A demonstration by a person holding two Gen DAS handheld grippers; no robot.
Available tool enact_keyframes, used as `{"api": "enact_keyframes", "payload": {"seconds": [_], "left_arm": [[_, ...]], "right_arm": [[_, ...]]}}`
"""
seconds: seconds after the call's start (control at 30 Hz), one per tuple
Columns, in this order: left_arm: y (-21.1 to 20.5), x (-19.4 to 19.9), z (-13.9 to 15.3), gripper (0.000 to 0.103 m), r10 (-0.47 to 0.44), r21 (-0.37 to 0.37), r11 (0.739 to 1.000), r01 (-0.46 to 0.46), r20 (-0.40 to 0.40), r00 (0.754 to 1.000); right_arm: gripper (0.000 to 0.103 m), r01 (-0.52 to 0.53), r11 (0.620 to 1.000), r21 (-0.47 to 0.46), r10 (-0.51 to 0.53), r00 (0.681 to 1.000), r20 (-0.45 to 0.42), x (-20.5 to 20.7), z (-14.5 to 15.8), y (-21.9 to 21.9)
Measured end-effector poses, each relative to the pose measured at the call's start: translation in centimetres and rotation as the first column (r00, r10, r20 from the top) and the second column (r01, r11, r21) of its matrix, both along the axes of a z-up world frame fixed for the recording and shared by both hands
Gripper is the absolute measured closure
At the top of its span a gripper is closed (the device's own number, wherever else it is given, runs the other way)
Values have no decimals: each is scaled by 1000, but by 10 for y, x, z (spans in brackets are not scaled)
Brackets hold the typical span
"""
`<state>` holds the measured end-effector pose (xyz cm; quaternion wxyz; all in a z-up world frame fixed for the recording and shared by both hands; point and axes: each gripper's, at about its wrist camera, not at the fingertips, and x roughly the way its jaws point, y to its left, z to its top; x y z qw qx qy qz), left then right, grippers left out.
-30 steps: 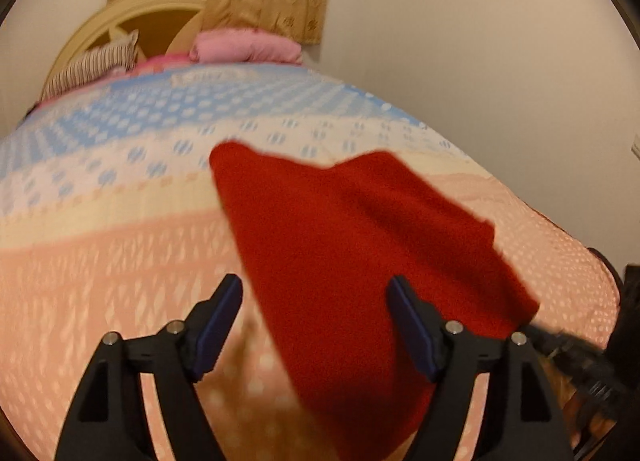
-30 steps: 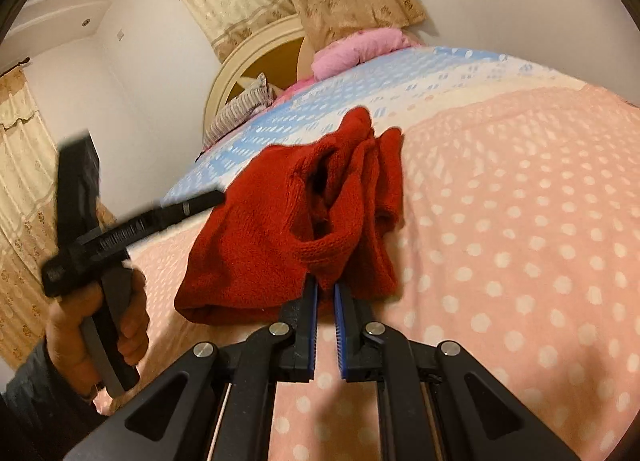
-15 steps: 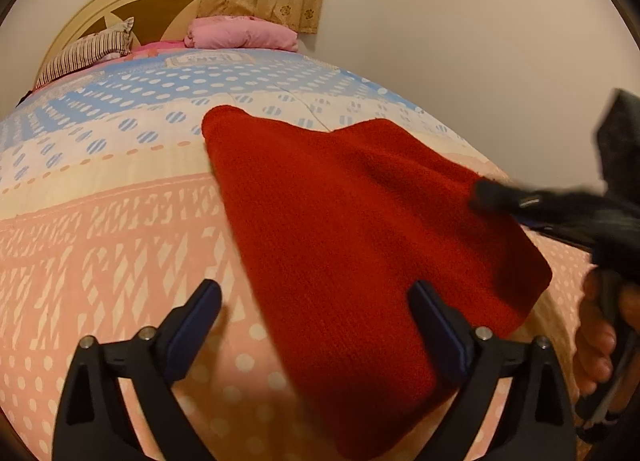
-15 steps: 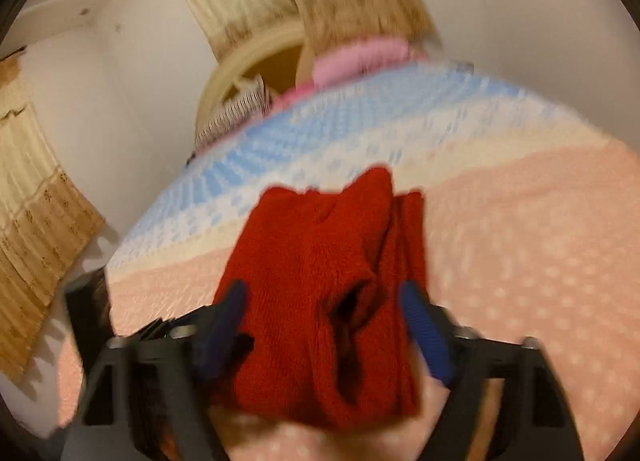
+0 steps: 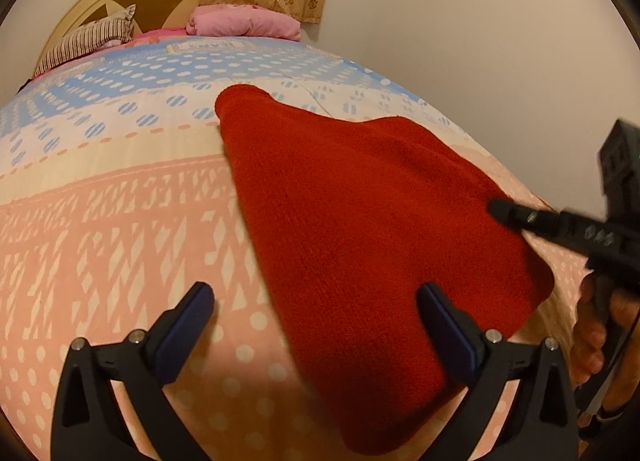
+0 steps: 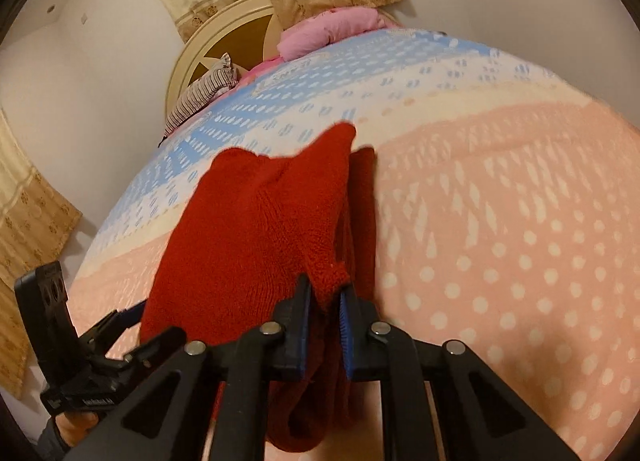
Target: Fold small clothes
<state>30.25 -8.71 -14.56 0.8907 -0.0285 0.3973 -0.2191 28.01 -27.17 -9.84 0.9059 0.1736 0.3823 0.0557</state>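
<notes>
Red garment (image 5: 360,229) — fuzzy matt knit

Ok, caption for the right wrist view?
Right gripper closing on a fold of the red sweater on the bed.

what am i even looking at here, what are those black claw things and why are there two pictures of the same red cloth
No robot: a person holds a two-finger tool in each hand, and each tool carries a wide-angle camera looking along its fingers. So you get two views of one scene. A red knitted garment lies on a bed with a dotted bedspread. In the left view the left tool stands wide open above it, holding nothing. In the right view the right tool is closing on a fold of the garment's edge.
</notes>
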Motion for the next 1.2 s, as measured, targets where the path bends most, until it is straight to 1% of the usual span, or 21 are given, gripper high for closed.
{"api": "enact_keyframes", "payload": {"seconds": [0.03,0.1,0.13,0.17,0.2,0.23,0.3,0.37,0.43,0.47,0.5,0.57,0.63,0.67,0.7,0.8,0.9,1.07,1.2], "left_arm": [[1,1,0,0,4,-4,1000,-4,-3,1000],[1,1,0,0,5,-5,1000,-5,-3,1000],[1,0,0,0,6,-5,1000,-6,0,1000],[2,0,1,0,7,-8,1000,-7,6,1000],[4,-3,3,0,8,-25,1000,-8,19,1000],[8,-5,5,0,11,-47,999,-10,28,1000],[20,-5,7,0,43,-109,993,-39,33,999],[32,-2,4,0,82,-153,985,-80,6,997],[37,4,0,0,96,-176,979,-100,-30,995],[36,6,-2,0,94,-176,979,-100,-44,995],[34,8,-4,0,92,-162,982,-100,-54,994],[25,10,-6,0,91,-104,990,-98,-67,994],[15,8,-5,0,94,-42,994,-96,-53,994],[13,8,-5,0,95,-28,995,-96,-49,994],[11,7,-5,0,99,-14,995,-100,-46,994],[11,6,-5,0,109,-3,994,-109,-37,993],[9,2,-3,0,117,26,993,-117,-14,993],[8,2,-3,0,119,44,992,-118,-1,993],[9,3,-3,0,117,43,992,-117,-6,993]], "right_arm": [[76,10,1000,-21,-10,1000,25,-2,8,2],[74,9,999,-52,-4,996,90,-4,26,9],[70,-5,998,-66,13,992,125,-5,36,14],[67,-29,997,-68,39,988,146,-4,43,20],[59,-72,995,-66,81,985,155,0,48,28],[54,-110,992,-62,118,981,156,4,49,35],[54,-199,979,-35,202,969,143,15,45,47],[54,-250,968,-14,251,962,107,23,35,56],[54,-269,963,-37,270,962,35,31,19,63],[54,-261,963,-58,262,965,-3,33,10,62],[54,-255,965,-63,254,967,-18,33,2,60],[55,-261,965,-29,261,965,1,29,-8,51],[55,-262,965,-8,262,965,25,24,-11,44],[55,-263,965,-6,263,964,33,22,-12,43],[55,-266,964,-23,267,963,42,20,-13,44],[55,-278,957,-83,283,957,56,15,-14,54],[55,-286,954,-91,291,955,50,15,-13,53],[55,-327,941,-81,331,943,42,13,-9,47],[54,-334,942,-29,335,940,63,9,-1,35]]}}
